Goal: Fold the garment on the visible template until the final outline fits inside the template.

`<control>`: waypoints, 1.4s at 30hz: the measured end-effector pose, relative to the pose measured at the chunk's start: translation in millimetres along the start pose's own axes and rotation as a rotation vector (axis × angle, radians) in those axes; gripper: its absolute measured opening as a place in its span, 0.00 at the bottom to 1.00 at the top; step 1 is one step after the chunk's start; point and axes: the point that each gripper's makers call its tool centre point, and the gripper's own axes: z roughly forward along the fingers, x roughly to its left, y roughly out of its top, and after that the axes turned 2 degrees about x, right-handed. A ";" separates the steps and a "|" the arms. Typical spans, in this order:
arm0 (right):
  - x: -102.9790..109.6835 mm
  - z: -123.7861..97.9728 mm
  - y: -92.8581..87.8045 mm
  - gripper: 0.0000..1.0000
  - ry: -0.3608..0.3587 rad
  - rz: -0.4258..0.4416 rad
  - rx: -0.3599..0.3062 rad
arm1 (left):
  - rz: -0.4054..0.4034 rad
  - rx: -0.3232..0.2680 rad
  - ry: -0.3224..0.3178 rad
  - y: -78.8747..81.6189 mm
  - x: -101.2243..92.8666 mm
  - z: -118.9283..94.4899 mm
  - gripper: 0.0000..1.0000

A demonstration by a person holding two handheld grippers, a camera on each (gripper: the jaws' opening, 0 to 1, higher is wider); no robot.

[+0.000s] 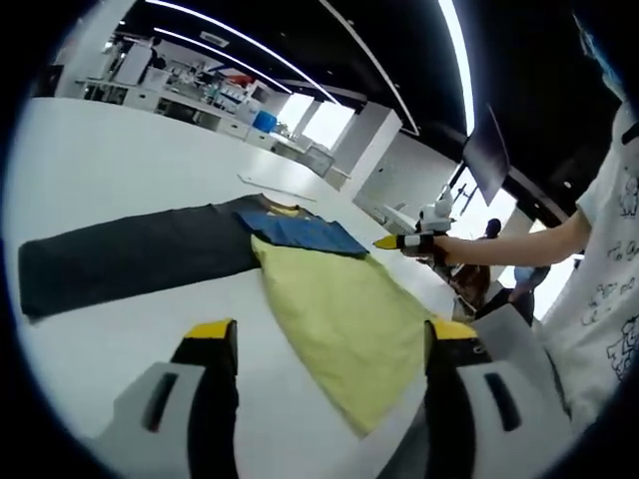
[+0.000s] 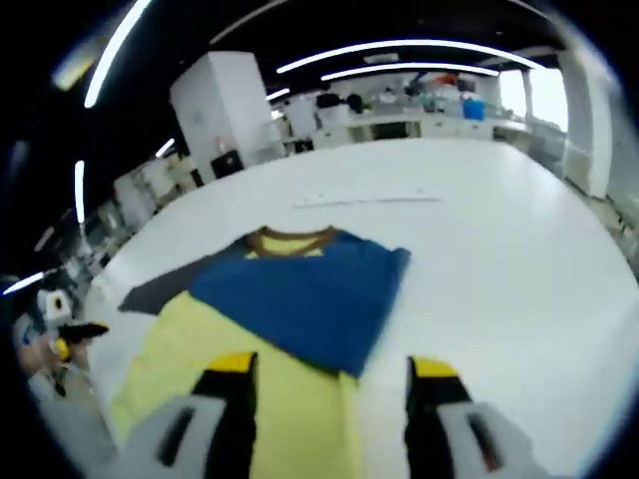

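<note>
Left gripper (image 1: 329, 344) jaws spread over yellow-and-blue cloth garment (image 1: 339, 299), right gripper (image 2: 334, 377) jaws likewise apart, broad white table (image 1: 110, 170), white-walled workshop with ceiling strip lights (image 2: 389, 50).

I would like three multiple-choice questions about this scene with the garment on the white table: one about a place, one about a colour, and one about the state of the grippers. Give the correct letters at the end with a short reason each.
1. Where does the blue part of the garment lie?
A. over the yellow part, near the brown collar
B. hanging off the table edge
C. between the right gripper's jaws

2. What colour is the long sleeve stretched out on the table?
A. red
B. dark grey
C. white

3. How do the jaws of the left gripper stand?
A. shut on the garment
B. shut on nothing
C. open, above the yellow part

Answers: 1 A, the blue fold rests on the yellow part just below the collar. 2 B, the sleeve looks dark grey in the left gripper view. 3 C, the two yellow-tipped jaws stand apart with yellow cloth showing between them.
</note>
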 end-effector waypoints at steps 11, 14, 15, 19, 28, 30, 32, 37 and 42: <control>-14.7 7.0 -4.6 0.20 0.011 0.171 -0.016 | -0.010 0.007 0.024 -5.0 3.5 -3.0 0.73; -20.5 13.7 -5.6 0.16 0.012 0.197 -0.009 | -0.014 0.007 0.033 -6.6 3.6 -3.6 0.73; -18.0 13.2 -7.0 0.13 0.019 0.206 -0.005 | -0.014 0.007 0.036 -7.1 3.7 -3.7 0.73; -7.8 15.8 -11.9 0.10 0.025 0.214 0.012 | -0.021 0.009 0.045 -10.1 4.3 -4.5 0.73; -1.4 14.5 -10.5 0.00 0.042 0.262 0.013 | -0.029 0.012 0.056 -13.0 6.9 -5.2 0.73; -4.7 14.3 -8.2 0.00 0.035 0.272 0.005 | -0.029 0.010 0.057 -12.2 7.1 -4.9 0.73; -7.5 14.7 -7.9 0.00 0.025 0.263 0.006 | -0.032 0.008 0.059 -11.6 7.8 -4.6 0.73; -21.5 17.6 -3.8 0.00 -0.005 0.237 0.002 | -0.030 0.009 0.060 -11.5 6.0 -3.8 0.73; -24.0 16.1 -4.0 0.00 -0.021 0.232 0.006 | -0.032 0.009 0.064 -13.1 5.5 -4.3 0.73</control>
